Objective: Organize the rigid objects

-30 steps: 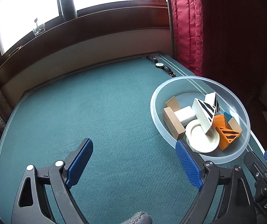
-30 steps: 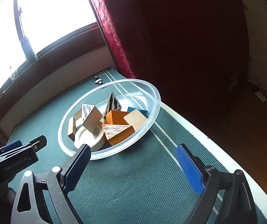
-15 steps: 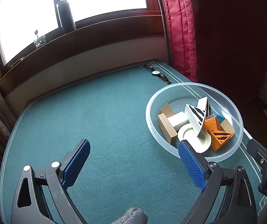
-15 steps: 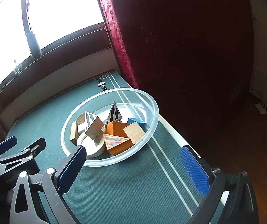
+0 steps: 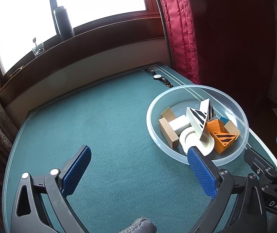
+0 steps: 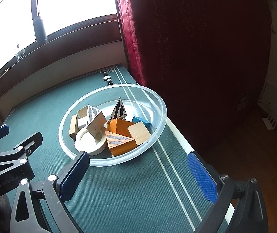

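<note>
Much of the clear bowl point(image 5: 235, 104) is blocked from the left wrist view: its near rim is covered by one blue pad of the left gripper point(image 5: 139, 169). In the right wrist view the near rim is overlapped by a pad of the right gripper point(image 6: 138, 171). The blocks are heaped in the bowl, so several are partly hidden under others; the blue block point(image 6: 141, 120) is seen only as a sliver behind the plain wooden cube point(image 6: 139, 133).

Little writing can be read. "DAS" is printed on the right gripper's body at the lower right edge of the left view, and "GenRobot.AI" is faintly made out on the left gripper's body in the right view. The dial of the wristwatch point(image 5: 157, 76) is too small to read.

Counted in the bowl: two orange blocks, one with dark stripes point(image 6: 121, 142); two white wedges with black stripes point(image 5: 196, 118); one white ring point(image 6: 89, 141); one white cylinder point(image 5: 179, 124); about three plain wooden blocks besides; one blue block. An exact total cannot be given.

Both grippers' jaws have just been opening and are spread wide, with nothing between them. The bowl is set on the green table mat point(image 5: 99, 128), near its right edge beside the red curtain point(image 6: 186, 48). One dark flask point(image 5: 62, 22) and one small glass point(image 5: 38, 47) are seen on the window sill.
</note>
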Demonstrator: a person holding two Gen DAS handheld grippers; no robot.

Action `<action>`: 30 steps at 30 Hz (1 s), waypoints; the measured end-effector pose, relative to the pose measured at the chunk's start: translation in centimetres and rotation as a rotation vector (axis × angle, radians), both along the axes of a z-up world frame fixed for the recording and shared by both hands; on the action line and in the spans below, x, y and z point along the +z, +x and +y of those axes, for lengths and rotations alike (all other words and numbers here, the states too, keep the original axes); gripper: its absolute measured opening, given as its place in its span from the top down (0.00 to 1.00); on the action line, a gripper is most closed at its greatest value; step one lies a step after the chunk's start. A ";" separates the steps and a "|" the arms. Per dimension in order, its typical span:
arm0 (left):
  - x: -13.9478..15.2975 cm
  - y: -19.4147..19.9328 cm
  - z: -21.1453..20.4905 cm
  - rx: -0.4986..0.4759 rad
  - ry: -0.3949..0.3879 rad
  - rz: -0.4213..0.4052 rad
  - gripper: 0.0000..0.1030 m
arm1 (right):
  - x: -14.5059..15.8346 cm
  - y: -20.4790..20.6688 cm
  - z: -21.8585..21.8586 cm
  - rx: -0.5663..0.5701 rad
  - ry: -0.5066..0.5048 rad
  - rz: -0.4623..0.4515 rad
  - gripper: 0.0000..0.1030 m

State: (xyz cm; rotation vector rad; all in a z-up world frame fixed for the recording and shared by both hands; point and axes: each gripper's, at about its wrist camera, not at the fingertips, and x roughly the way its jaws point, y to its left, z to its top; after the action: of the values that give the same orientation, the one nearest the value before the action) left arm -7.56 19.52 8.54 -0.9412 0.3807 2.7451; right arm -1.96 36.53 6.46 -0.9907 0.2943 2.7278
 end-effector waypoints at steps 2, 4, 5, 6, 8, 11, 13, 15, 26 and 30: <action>0.0 0.0 0.1 -0.002 -0.001 0.000 0.03 | 0.0 0.0 0.2 -0.003 -0.003 -0.001 0.01; 0.0 0.1 0.2 -0.005 -0.002 0.000 0.03 | 0.0 0.0 0.4 -0.006 -0.007 -0.002 0.01; 0.0 0.1 0.2 -0.007 -0.003 -0.001 0.03 | 0.0 0.0 0.4 -0.006 -0.008 -0.003 0.01; -0.1 0.1 0.3 -0.008 -0.003 -0.003 0.03 | 0.0 0.0 0.4 -0.006 -0.007 -0.004 0.01; -0.1 0.1 0.3 -0.009 -0.005 -0.007 0.03 | 0.0 0.1 0.3 -0.004 -0.005 -0.006 0.01; -0.2 0.0 0.3 -0.009 -0.010 -0.008 0.03 | 0.0 0.1 0.2 -0.002 0.000 -0.008 0.01; -0.2 0.0 0.3 -0.012 -0.012 -0.004 0.03 | 0.0 0.1 0.2 -0.003 0.003 -0.008 0.01; -0.1 0.1 0.4 -0.015 -0.014 -0.002 0.03 | 0.0 0.0 0.3 -0.001 0.003 -0.010 0.01; -0.5 -0.1 0.5 -0.010 -0.034 -0.012 0.03 | -0.3 -0.1 0.3 -0.001 0.012 -0.017 0.01; -0.5 0.0 0.7 -0.016 -0.039 -0.008 0.03 | -0.3 -0.2 0.3 -0.002 0.016 -0.017 0.01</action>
State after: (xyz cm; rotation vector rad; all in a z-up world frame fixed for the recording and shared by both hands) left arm -7.58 20.21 8.06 -0.9536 0.4394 2.7278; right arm -2.11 36.83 6.21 -1.0078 0.2706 2.7142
